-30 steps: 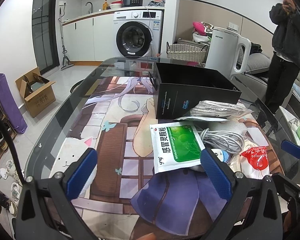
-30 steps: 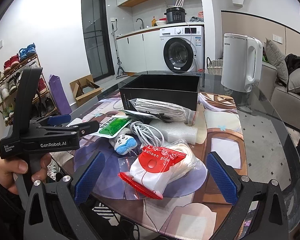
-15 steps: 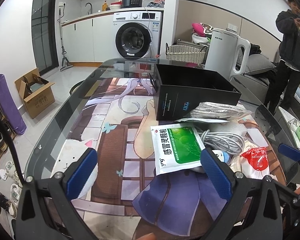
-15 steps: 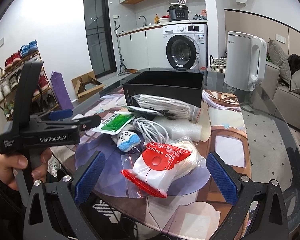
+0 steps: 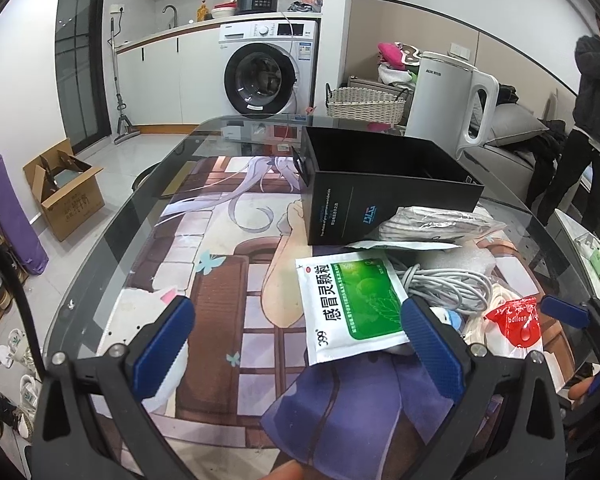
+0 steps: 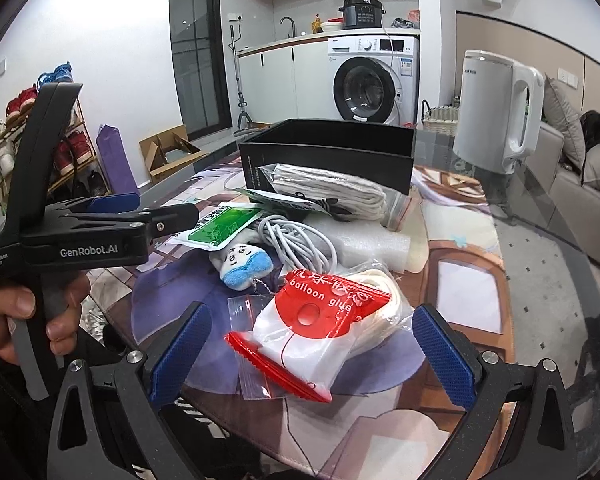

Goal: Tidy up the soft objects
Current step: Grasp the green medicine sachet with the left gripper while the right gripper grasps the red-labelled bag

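A pile of soft items lies on the glass table before an open black box [image 5: 384, 184] [image 6: 332, 152]. It holds a green-and-white sachet [image 5: 352, 304] [image 6: 220, 228], a coiled grey cable [image 5: 448, 284] [image 6: 296, 240], a bagged grey cloth [image 5: 436, 224] [image 6: 332, 188], a small blue-and-white plush [image 6: 242, 264], white foam [image 6: 368, 240] and a red-and-white balloon glue bag [image 6: 320, 332] [image 5: 516, 320]. My left gripper [image 5: 296, 344] is open, just short of the sachet. My right gripper [image 6: 312, 356] is open around the near end of the glue bag.
A white kettle [image 5: 448, 104] [image 6: 496, 116] stands behind the box to the right. A printed mat [image 5: 220, 248] covers the table. The rounded glass edge [image 5: 100, 240] runs on the left. A person [image 5: 588, 120] stands at far right. A washing machine [image 5: 268, 76] is behind.
Both grippers have edged slightly forward toward the pile and stayed open. The objects have not moved. The person in the background shifted.
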